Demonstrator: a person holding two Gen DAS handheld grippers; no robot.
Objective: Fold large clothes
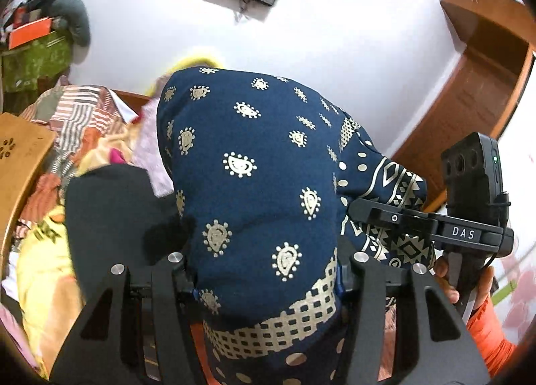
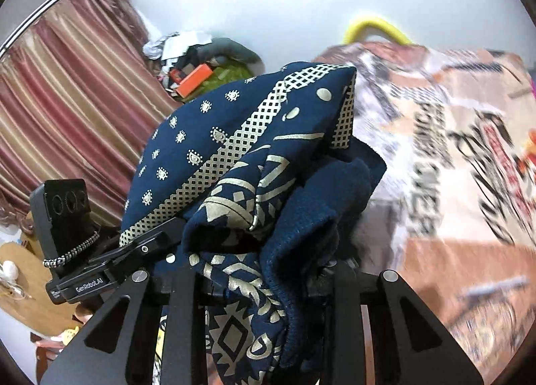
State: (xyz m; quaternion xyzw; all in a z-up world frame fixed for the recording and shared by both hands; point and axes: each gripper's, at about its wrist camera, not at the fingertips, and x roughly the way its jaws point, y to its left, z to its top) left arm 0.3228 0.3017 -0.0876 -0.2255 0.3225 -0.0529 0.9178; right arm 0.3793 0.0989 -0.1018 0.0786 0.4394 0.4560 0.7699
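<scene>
I have the navy printed garment [image 1: 261, 190] caught in both claws and raised above the bed [image 2: 469, 184], which I take as my landmark. The left gripper [image 1: 268, 271] is pinching a thick fold of it: the cloth bulges out between the two fingers and drapes over them, hiding the tips, so the jaws stand fairly wide only because the bundle is bulky. The right gripper [image 2: 264, 271] is clamped on a bunched hem edge, its jaws nearer together, with the patterned border and the plain navy inside spilling over both fingers.

Each claw shows in the other's view just beside the cloth, so the two grips sit close together on one side of the garment, near the gold checked border band [image 2: 234, 150]. I judge I am holding it this way to lift it free of the heap of other clothes [image 1: 83, 137] on the bed, so it can hang open and be spread flat. No fold is made yet; the garment looks crumpled, not squared.
</scene>
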